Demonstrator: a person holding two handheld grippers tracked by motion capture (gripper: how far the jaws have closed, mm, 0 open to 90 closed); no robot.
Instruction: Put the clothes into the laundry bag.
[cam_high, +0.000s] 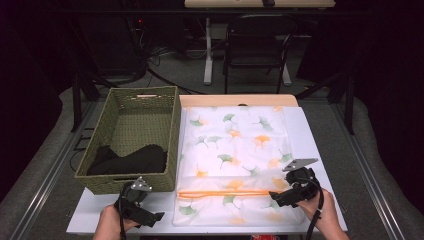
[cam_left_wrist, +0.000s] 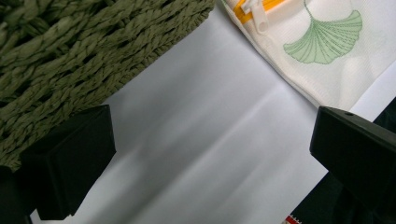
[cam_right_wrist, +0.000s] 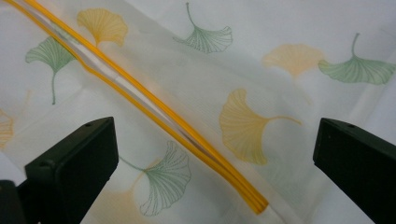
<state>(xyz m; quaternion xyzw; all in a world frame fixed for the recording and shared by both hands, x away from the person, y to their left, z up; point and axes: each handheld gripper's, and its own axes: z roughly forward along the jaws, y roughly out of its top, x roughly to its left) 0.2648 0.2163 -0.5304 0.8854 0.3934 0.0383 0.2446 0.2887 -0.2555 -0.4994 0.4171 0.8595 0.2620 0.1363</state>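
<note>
- Laundry bag (cam_high: 235, 150): white mesh with a green and orange ginkgo leaf print, lying flat on the white table (cam_high: 310, 135), just right of the basket.
- Orange zipper (cam_high: 225, 192) runs across the bag near its front edge. In the right gripper view the two orange tapes (cam_right_wrist: 154, 112) sit slightly apart with a pale strip between them, so it looks at least partly unzipped along that stretch; they end at the bag's right side (cam_right_wrist: 259, 205).
- White zipper pull (cam_left_wrist: 257, 14) sits at the left end of the zipper, at the bag's near-left corner.
- Right gripper (cam_high: 281, 196): over the right end of the zipper, low above the bag. Jaws spread wide, nothing between them but the fabric underneath; can't tell if they touch the fabric.
- Left gripper (cam_high: 152, 216): over bare table at the front edge, between the basket's front wall and the bag's near-left corner. Jaws spread wide, holding nothing. Zipper pull lies ahead of it, clear of the jaws.
- Woven green basket (cam_high: 120, 102): on the left part of the table, its right wall just beside the bag's left edge. Dark clothing (cam_high: 132, 160) piled in its near end.
- Person's hands enter from the bottom edge, one on each gripper.
</note>
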